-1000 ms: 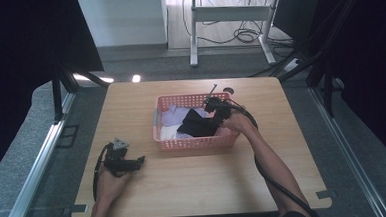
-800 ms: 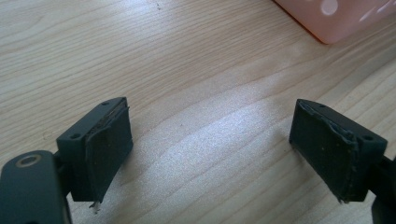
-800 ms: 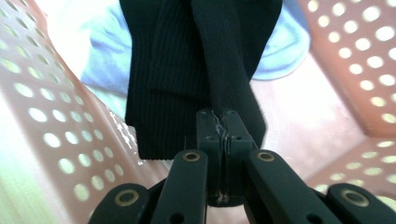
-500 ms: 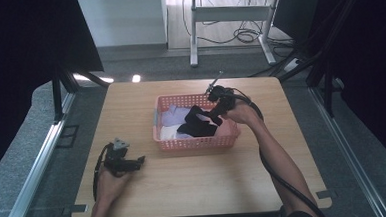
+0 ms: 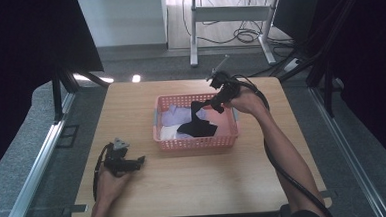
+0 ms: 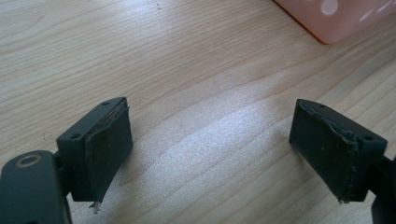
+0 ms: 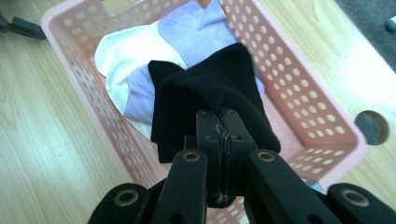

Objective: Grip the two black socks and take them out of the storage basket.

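Note:
A pink perforated basket (image 5: 197, 143) (image 7: 303, 93) stands mid-table and holds lilac (image 7: 196, 28) and white (image 7: 126, 51) cloth pieces. My right gripper (image 5: 212, 105) (image 7: 219, 119) hangs above the basket's right part, shut on a black sock (image 5: 198, 126) (image 7: 205, 93) that dangles from its jaws into the basket. My left gripper (image 5: 139, 161) (image 6: 210, 149) rests on the wood at the front left, pointing toward the basket, its jaws wide open with bare table between them.
The wooden table (image 5: 195, 188) has a round hole (image 7: 372, 127) near the basket's right side. A corner of the basket (image 6: 336, 18) lies ahead of the left gripper. The right gripper's cable (image 5: 279, 169) trails along the forearm. Desk legs and cables stand on the floor behind.
My right gripper has risen above the basket, drawing the black sock up with it. The left hand and its gripper have stayed still.

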`<state>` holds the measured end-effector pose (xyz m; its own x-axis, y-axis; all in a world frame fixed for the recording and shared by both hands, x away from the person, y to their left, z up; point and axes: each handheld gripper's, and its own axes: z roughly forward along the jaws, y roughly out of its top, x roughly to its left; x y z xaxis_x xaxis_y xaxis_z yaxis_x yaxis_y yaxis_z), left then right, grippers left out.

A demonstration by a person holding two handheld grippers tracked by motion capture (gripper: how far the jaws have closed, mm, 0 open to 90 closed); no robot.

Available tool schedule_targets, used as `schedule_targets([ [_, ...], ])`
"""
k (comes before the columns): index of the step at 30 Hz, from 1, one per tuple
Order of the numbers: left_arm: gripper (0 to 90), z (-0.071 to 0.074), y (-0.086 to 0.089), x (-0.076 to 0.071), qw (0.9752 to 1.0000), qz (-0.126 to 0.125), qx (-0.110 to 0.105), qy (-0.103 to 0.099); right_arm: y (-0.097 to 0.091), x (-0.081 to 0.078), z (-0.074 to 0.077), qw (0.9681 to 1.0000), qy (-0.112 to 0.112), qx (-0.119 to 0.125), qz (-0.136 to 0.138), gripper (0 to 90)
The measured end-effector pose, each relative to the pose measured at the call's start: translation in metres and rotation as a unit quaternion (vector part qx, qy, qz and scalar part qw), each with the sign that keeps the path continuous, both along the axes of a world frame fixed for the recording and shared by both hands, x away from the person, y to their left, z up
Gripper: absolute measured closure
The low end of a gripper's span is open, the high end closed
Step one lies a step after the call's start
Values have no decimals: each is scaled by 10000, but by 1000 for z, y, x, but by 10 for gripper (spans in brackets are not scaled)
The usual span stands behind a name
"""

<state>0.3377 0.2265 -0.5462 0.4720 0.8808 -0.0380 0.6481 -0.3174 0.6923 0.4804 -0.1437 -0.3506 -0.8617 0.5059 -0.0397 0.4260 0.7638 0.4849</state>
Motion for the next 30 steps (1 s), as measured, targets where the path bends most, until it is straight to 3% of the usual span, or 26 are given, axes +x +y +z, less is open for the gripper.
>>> schedule_targets([
  [11, 129, 0, 0, 0, 10000, -9, 12, 17, -15, -4, 38, 9996, -162, 189, -141, 887],
  [30, 129, 0, 0, 0, 10000, -9, 27, 31, -46, -11, 88, 9972, -320, 494, -463, 886],
])
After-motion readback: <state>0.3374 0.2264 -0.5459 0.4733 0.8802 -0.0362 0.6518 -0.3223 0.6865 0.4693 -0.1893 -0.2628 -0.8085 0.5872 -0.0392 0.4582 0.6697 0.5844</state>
